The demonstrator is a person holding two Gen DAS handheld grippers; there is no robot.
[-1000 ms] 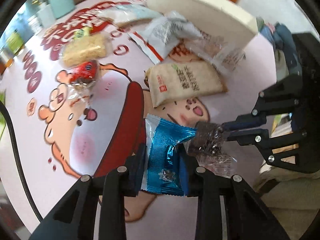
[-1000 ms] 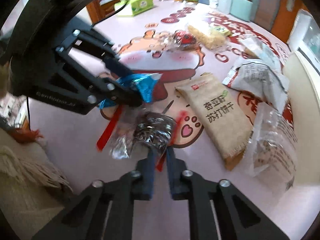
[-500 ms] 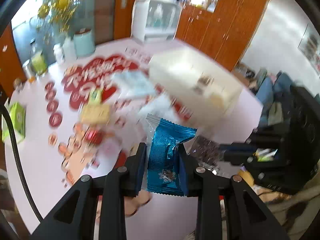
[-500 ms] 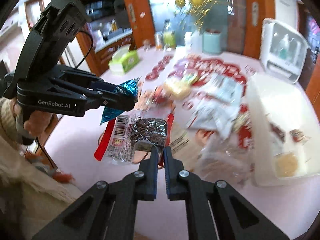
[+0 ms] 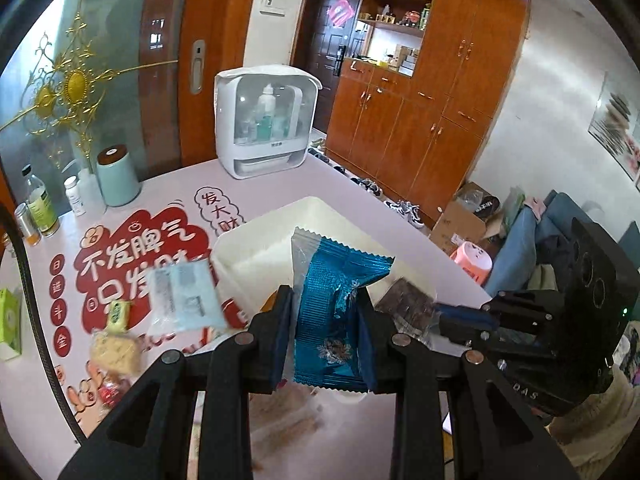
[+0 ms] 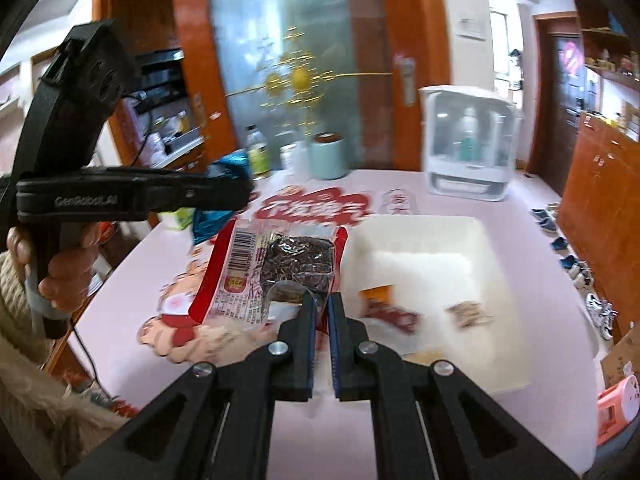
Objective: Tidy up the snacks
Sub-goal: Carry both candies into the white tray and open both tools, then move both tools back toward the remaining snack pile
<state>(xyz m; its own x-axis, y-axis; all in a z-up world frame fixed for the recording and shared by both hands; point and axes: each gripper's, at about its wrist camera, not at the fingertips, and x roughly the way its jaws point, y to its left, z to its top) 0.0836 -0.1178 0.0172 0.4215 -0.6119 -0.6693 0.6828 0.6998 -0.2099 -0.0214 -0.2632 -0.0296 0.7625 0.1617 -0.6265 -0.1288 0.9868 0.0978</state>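
My left gripper (image 5: 326, 316) is shut on a shiny blue snack packet (image 5: 334, 312) and holds it in the air before the white bin (image 5: 256, 240). My right gripper (image 6: 322, 300) is shut on a clear red-edged packet of dark snack (image 6: 276, 272), held up at the left rim of the white bin (image 6: 416, 228). The left gripper with the blue packet (image 6: 224, 196) also shows in the right wrist view, and the right gripper's dark packet (image 5: 408, 306) in the left wrist view. Three small snack packs (image 6: 390, 312) lie inside the bin.
Several loose snack bags (image 5: 182, 300) lie on the pink printed table (image 5: 168, 196) left of the bin. A white cabinet box (image 5: 266, 120), a mint canister (image 5: 118, 176) and bottles (image 5: 40, 208) stand at the back. The table's right edge drops to the floor.
Both grippers have lifted higher with their packets and moved toward the white bin. The views have tilted up from the table to the room.
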